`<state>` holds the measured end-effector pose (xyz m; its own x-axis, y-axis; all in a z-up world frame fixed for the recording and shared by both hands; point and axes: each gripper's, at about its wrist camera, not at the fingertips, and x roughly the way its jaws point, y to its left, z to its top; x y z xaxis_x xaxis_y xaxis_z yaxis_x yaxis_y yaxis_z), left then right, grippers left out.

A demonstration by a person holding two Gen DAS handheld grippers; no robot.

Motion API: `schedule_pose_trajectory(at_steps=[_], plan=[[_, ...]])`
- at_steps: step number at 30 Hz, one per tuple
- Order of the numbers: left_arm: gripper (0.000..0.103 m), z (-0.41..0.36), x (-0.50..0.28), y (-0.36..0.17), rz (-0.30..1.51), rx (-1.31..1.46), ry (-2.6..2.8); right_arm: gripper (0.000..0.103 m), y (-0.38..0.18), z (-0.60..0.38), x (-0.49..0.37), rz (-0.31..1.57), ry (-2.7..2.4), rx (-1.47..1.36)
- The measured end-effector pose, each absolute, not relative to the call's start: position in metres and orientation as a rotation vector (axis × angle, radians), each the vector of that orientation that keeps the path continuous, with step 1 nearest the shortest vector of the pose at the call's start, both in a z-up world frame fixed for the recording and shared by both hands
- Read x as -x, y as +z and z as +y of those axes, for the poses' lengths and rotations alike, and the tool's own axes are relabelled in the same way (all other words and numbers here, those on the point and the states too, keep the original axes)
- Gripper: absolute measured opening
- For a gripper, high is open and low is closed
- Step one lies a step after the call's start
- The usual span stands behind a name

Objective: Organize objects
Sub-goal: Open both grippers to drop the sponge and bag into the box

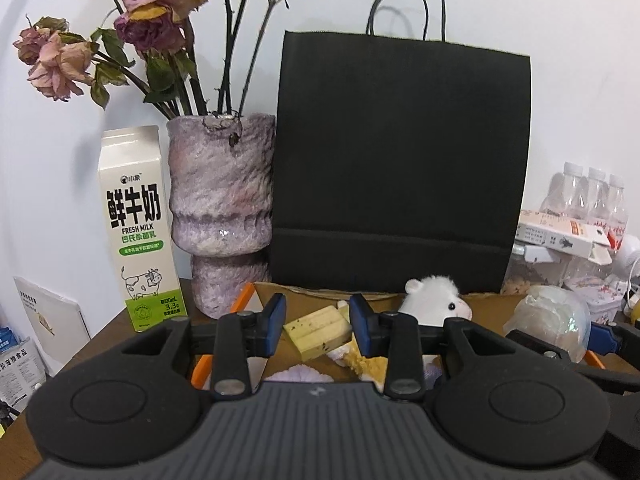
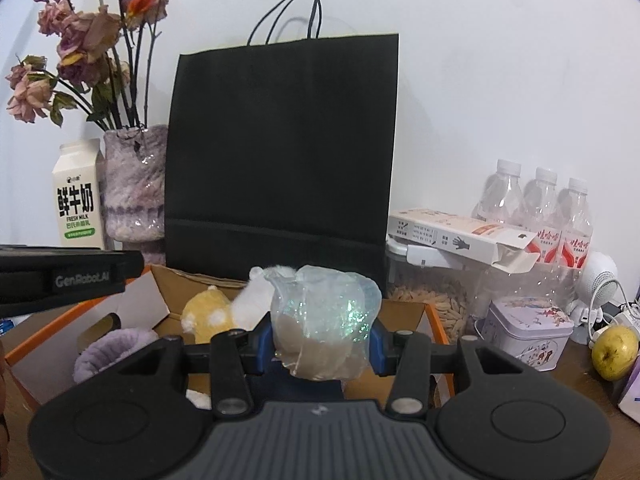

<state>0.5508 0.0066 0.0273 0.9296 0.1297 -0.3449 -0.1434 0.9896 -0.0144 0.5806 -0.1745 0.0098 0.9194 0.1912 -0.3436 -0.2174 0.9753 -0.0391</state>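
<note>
right gripper clamped on a translucent plastic pouch, crinkled, iridescent glints, pale cream mass inside, held above the orange-edged cardboard box. left gripper pinches a pale yellow wooden block, dark-speckled, over the same box beside a white plush.

Black paper bag stood upright at the table's back edge, against the wall. Purple vase of dried roses just left of it, milk carton beside the vase. Toward the right edge: three water bottles, a glove box, a printed tin, a yellow-green fruit.
</note>
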Motion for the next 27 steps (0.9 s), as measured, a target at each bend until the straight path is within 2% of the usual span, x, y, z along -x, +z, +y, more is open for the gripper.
schedule_pose_trajectory(at_steps=[2, 4, 5, 6, 7, 10, 11, 27], plan=[[0.051, 0.0065, -0.5519, 0.0253, 0.356, 0.03, 0.148, 0.048, 0.0083, -0.1756, -0.5821, 0.353, 0.212, 0.071], [0.077, 0.0068, -0.5516, 0.0248, 0.351, 0.024, 0.161, 0.055, 0.0077, -0.1767, -0.5824, 0.357, 0.21, 0.066], [0.083, 0.007, -0.5511, 0.025, 0.346, 0.022, 0.168, 0.06, 0.0074, -0.1773, -0.5824, 0.358, 0.208, 0.063], [0.098, 0.0075, -0.5506, 0.0253, 0.34, 0.021, 0.178, 0.072, 0.0072, -0.1776, -0.5825, 0.359, 0.205, 0.061], [0.103, 0.0079, -0.5502, 0.0257, 0.331, 0.021, 0.191, 0.086, 0.0071, -0.1782, -0.5819, 0.353, 0.189, 0.061], [0.103, 0.0096, -0.551, 0.0253, 0.325, 0.027, 0.205, 0.102, 0.0071, -0.1785, -0.5812, 0.346, 0.178, 0.061], [0.103, 0.0103, -0.5519, 0.0245, 0.332, 0.032, 0.198, 0.103, 0.0071, -0.1791, -0.5816, 0.347, 0.179, 0.057], [0.103, 0.0093, -0.5503, 0.0242, 0.339, 0.029, 0.19, 0.103, 0.0077, -0.1794, -0.5796, 0.356, 0.18, 0.06]])
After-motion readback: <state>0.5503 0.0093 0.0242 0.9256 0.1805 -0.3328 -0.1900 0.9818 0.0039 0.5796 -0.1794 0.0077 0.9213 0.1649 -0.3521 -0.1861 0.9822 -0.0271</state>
